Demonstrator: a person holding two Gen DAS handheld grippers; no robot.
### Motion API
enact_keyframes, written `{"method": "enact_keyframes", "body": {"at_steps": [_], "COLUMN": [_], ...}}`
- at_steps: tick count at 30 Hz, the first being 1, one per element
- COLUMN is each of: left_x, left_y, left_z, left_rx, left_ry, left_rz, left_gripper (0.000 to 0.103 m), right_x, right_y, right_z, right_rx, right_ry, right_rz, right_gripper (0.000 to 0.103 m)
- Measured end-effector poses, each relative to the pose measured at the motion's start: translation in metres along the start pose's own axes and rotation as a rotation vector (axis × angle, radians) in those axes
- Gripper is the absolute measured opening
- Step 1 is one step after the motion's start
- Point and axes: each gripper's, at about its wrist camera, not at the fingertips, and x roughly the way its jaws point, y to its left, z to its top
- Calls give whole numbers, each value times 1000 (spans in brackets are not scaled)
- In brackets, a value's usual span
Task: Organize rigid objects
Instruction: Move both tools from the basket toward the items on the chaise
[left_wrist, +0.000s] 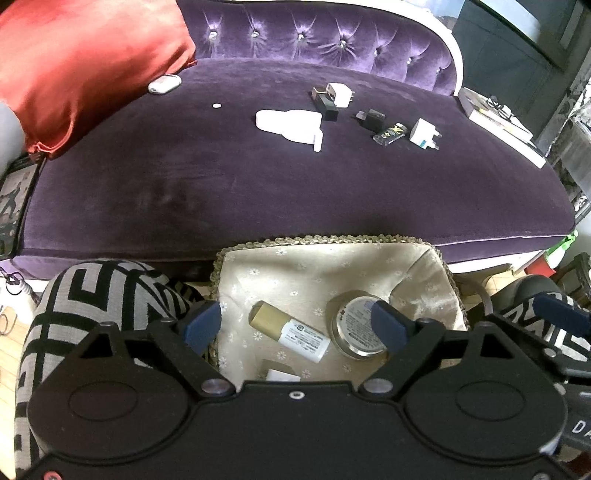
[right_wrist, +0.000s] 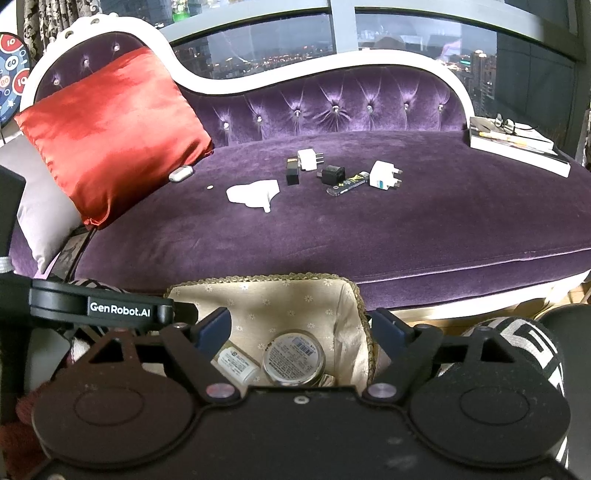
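Left hand-held gripper (left_wrist: 297, 325) wide open, empty | right hand-held gripper (right_wrist: 301, 332) same

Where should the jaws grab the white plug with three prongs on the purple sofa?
Probably by its boxy white body, not the prongs. The white three-prong plug lies on its side on the sofa seat, prongs pointing right. Come down from above and close the jaws across the flat front and back faces, clear of the flat black stick lying close on its left.
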Motion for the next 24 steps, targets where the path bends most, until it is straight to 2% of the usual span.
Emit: {"method": "enact_keyframes", "body": {"at_steps": [14,19,24], "left_x": [-8,-1,14], "left_y": [0,3,2], "left_z": [5,19,42], "left_rx": [11,7,57], "left_ry": [-18,0,-14], "left_rz": [-2,-28,2], "left_gripper": [85,87,87], "right_x": [1,5,9], "right_y": [3,8,12], "right_z": [2,5,9], "right_rx": [-1,-34,-68], "right_ry": [-3,13,20], "right_rz": [-30,-31,-23], "right_gripper": [88,88,88]}}
